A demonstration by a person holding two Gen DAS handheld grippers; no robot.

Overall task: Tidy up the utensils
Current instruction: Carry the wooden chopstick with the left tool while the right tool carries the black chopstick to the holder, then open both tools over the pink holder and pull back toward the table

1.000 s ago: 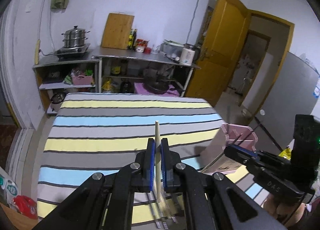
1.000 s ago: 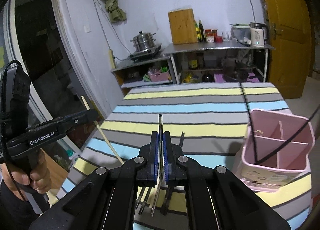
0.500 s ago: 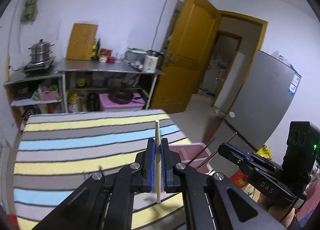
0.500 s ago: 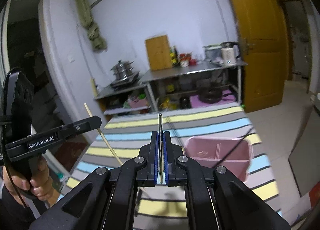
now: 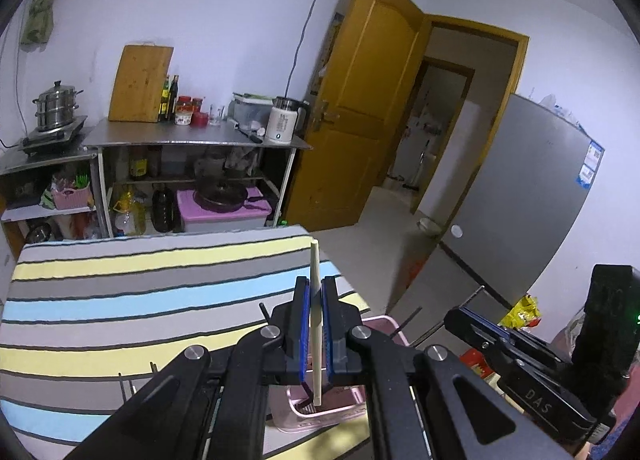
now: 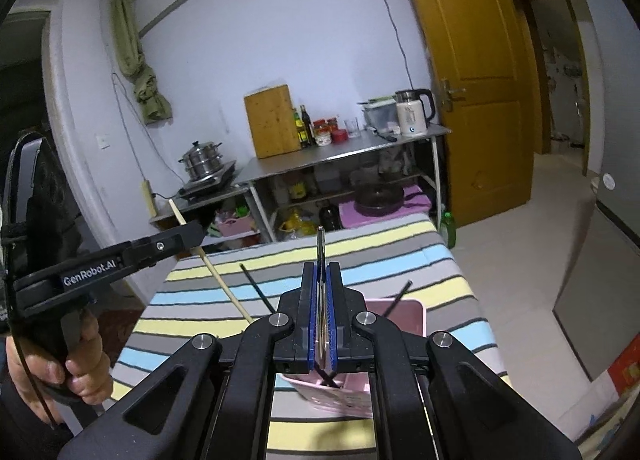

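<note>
My left gripper is shut on a pale wooden chopstick held upright, its lower tip just above the pink utensil holder. My right gripper is shut on a thin metal utensil, upright over the same pink holder. Dark chopsticks stick out of the holder. The left gripper with its wooden chopstick shows at the left of the right wrist view. The right gripper shows at the lower right of the left wrist view.
The holder stands near the right edge of a table with a striped cloth. A few dark utensils lie on the cloth by my left gripper. Metal shelves with pots stand behind, a yellow door to the right.
Both grippers have swung to the right and come over the pink holder, each still holding its utensil. The holder now lies right under the fingertips.
</note>
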